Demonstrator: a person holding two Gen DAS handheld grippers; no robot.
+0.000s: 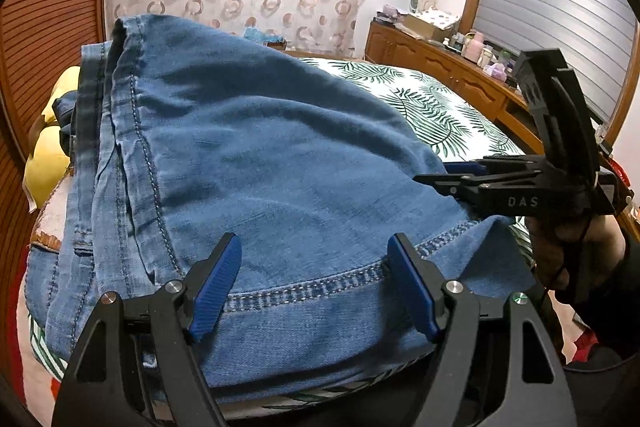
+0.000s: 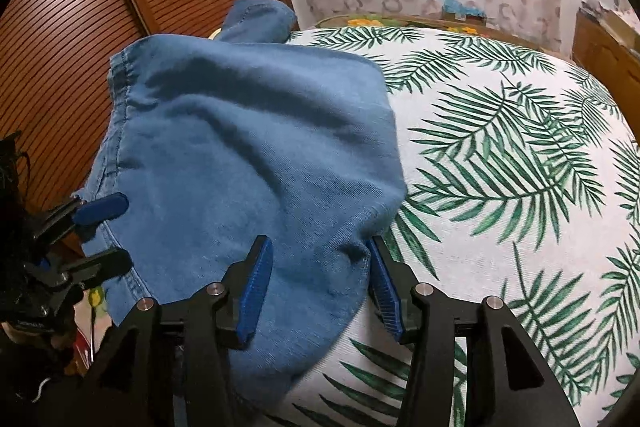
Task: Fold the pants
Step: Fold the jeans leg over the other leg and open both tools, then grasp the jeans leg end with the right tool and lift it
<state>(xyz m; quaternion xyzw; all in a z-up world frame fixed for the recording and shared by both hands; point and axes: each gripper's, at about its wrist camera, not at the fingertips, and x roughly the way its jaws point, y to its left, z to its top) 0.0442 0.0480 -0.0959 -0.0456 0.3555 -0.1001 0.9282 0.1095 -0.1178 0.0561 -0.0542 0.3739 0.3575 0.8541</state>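
Blue denim pants lie heaped on a bed with a palm-leaf sheet. My left gripper is open, its blue pads either side of the stitched hem at the near edge. My right gripper is open, its pads straddling a corner of the pants. In the left wrist view the right gripper comes in from the right at the cloth's edge. In the right wrist view the left gripper sits at the pants' left edge.
A slatted wooden wardrobe stands left of the bed. A wooden dresser with several bottles and boxes runs along the right wall under a shuttered window. A yellow cushion lies at the far left. The leaf sheet spreads to the right.
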